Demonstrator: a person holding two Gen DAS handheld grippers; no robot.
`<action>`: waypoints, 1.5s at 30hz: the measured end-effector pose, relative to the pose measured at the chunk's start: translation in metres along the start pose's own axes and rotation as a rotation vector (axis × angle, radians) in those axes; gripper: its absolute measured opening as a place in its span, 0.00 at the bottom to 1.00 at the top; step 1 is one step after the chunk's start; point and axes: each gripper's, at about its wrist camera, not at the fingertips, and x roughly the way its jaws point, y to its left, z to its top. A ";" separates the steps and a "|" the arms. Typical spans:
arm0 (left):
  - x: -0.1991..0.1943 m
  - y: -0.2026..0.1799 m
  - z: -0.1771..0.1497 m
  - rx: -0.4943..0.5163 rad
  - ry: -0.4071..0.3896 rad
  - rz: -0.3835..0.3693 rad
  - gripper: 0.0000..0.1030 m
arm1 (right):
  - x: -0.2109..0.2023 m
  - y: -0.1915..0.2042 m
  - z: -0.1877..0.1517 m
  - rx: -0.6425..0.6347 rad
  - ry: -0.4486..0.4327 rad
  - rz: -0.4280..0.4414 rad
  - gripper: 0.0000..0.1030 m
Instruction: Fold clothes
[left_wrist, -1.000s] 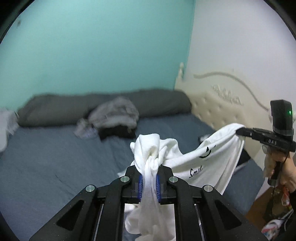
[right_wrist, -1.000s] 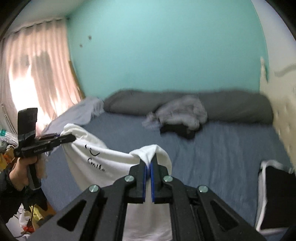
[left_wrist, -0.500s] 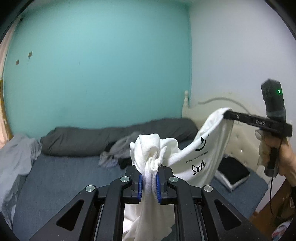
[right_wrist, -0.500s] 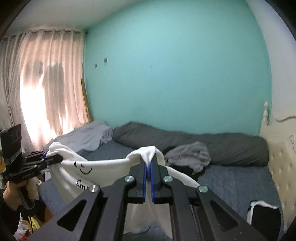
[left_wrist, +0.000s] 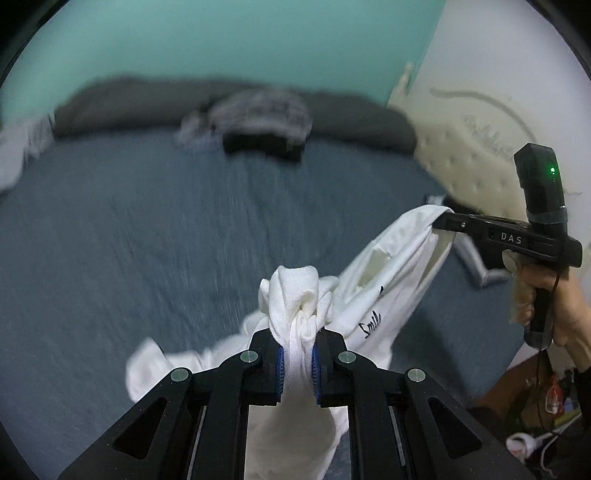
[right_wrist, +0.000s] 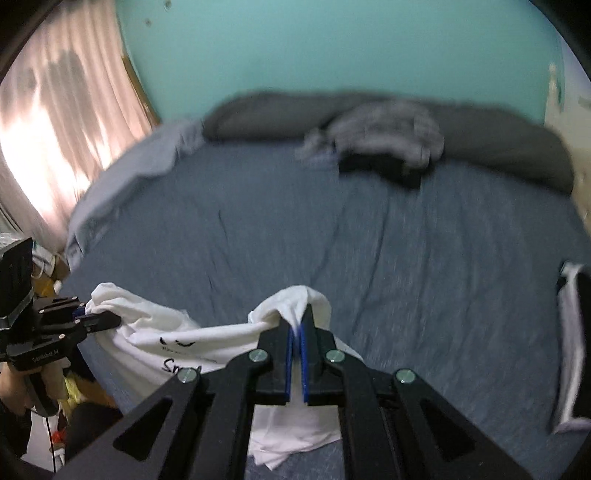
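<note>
White cotton T-shirt (left_wrist: 388, 295) with black "Smile" writing hangs between two grippers over the bed.

On the left, the left hand-held gripper (left_wrist: 297, 363) is squeezed shut on a thick, bunched wad of soft cloth; on the right, the right hand-held gripper (right_wrist: 297, 360) pinches only a thin edge. That thin bit could slip out if pulled hard. The shirt's bottom droops onto the wrinkly blue-grey bed sheet (right_wrist: 406, 240) and may land crumpled.

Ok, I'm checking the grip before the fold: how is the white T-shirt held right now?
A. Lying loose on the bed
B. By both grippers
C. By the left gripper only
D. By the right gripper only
B: the left gripper and the right gripper each have their jaws clamped on a bunch of the white T-shirt.
</note>
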 end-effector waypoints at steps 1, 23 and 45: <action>0.017 0.001 -0.010 -0.012 0.029 -0.005 0.12 | 0.017 -0.004 -0.011 0.000 0.035 -0.001 0.03; 0.059 0.040 -0.029 -0.044 0.172 -0.025 0.55 | 0.078 -0.035 -0.118 -0.024 0.365 0.088 0.03; 0.144 0.055 -0.043 -0.016 0.299 -0.009 0.14 | 0.109 -0.037 -0.066 -0.010 0.250 0.069 0.39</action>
